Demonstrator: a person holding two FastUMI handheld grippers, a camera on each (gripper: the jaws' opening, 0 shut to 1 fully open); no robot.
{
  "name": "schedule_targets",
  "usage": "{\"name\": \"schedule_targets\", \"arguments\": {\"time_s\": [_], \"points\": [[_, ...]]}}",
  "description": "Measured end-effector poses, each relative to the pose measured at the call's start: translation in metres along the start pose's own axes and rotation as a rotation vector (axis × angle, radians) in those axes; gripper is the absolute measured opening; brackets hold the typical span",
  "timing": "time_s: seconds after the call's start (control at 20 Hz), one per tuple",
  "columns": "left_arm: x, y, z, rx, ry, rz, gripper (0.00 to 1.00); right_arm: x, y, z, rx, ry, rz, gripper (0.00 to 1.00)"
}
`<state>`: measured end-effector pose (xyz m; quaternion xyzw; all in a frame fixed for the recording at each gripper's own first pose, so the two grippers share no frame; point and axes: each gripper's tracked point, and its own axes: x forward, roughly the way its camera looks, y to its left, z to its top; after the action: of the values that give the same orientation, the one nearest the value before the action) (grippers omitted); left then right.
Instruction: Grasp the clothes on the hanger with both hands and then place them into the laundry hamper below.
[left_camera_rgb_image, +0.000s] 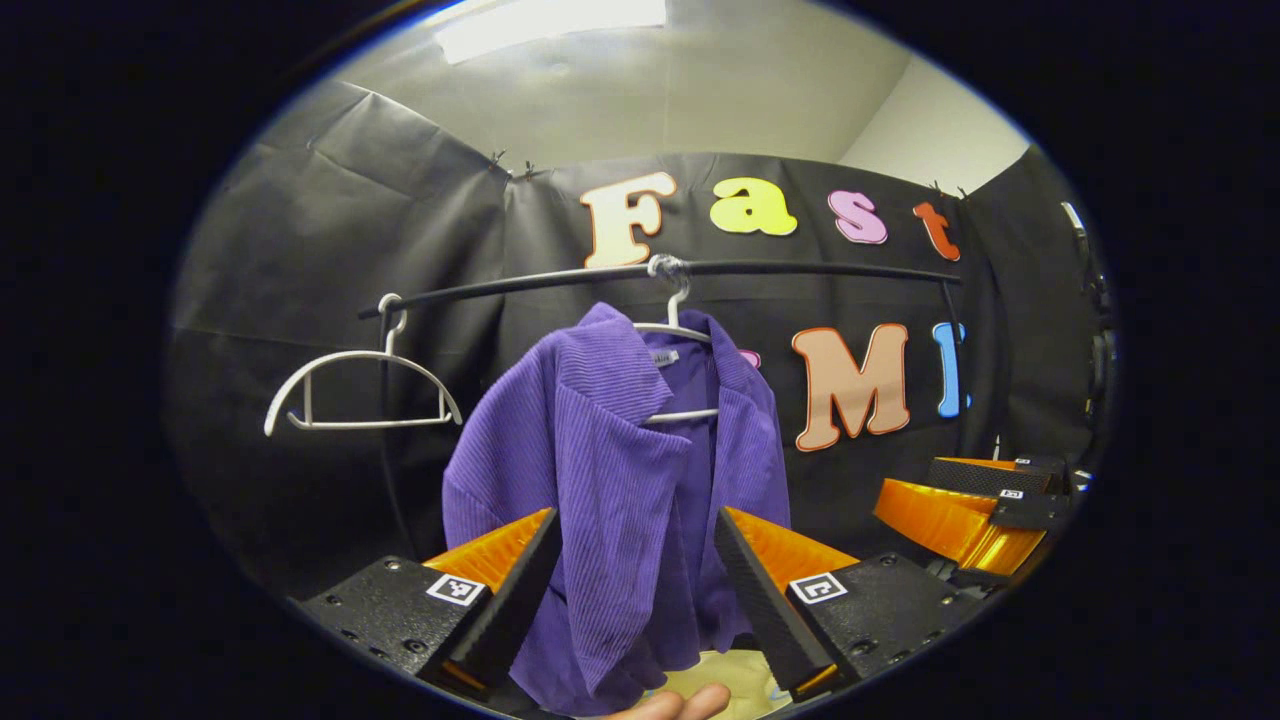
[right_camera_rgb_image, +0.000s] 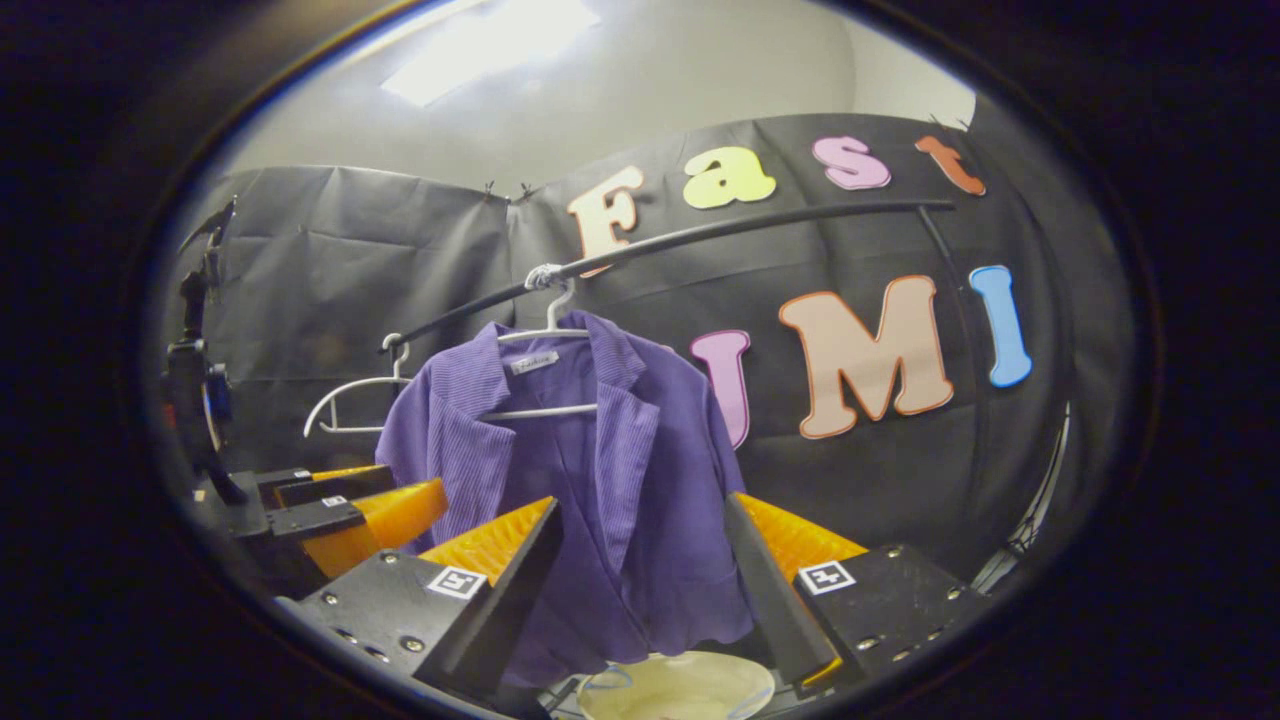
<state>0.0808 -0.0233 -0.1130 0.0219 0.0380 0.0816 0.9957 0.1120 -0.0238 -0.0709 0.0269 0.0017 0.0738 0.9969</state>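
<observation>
The purple ribbed corduroy jacket (left_camera_rgb_image: 620, 470) hangs on a white wire hanger (left_camera_rgb_image: 680, 330) from the black horizontal rail (left_camera_rgb_image: 800, 270), before the black cloth wall. Left of it, an empty white plastic hanger (left_camera_rgb_image: 355, 385) hangs on the same rail. The left tongs (left_camera_rgb_image: 635, 560) are wide open near the jacket and grip nothing. The right tongs (right_camera_rgb_image: 640, 560) are also wide open and empty. Below the jacket, the pale rim of the laundry hamper (right_camera_rgb_image: 680, 690) shows.

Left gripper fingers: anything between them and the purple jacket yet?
Nothing. In the left gripper view the left gripper is open, and the purple jacket hangs on its white hanger beyond the fingers, with bare space between them.
</observation>
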Motion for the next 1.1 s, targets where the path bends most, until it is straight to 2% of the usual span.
{"name": "schedule_targets", "arguments": {"time_s": [0.2,0.3,0.45,0.6,0.7,0.8,0.85,0.9,0.95,1.1], "points": [[0.016,0.015,-0.022,-0.028,0.014,0.132,0.94,0.049,0.005,-0.015,0.016,0.033,0.045,0.98],[0.023,0.008,-0.033,-0.001,0.021,0.142,0.92,0.072,0.015,-0.026,0.021,0.053,0.089,0.98],[0.041,0.004,-0.047,0.067,0.047,0.143,0.92,0.105,0.013,-0.043,-0.011,0.066,0.098,0.96],[0.055,0.021,-0.049,0.057,0.044,0.205,0.94,0.135,0.014,-0.056,-0.054,0.08,0.111,0.98],[0.062,0.026,-0.049,0.05,0.049,0.209,0.93,0.15,0.015,-0.055,-0.102,0.061,0.109,0.98],[0.067,0.034,-0.051,0.064,0.063,0.219,0.85,0.166,0.018,-0.053,-0.124,0.048,0.102,0.98],[0.07,0.04,-0.048,0.073,0.055,0.232,0.78,0.171,0.021,-0.05,-0.124,0.033,0.11,0.96],[0.073,0.04,-0.045,0.086,0.042,0.231,0.78,0.175,0.025,-0.048,-0.127,0.02,0.115,0.96],[0.076,0.042,-0.042,0.1,0.026,0.24,0.72,0.18,0.023,-0.046,-0.138,0.01,0.098,0.96],[0.08,0.047,-0.041,0.143,0.008,0.237,0.31,0.189,0.011,-0.045,-0.131,0.0,0.037,0.97]]}}
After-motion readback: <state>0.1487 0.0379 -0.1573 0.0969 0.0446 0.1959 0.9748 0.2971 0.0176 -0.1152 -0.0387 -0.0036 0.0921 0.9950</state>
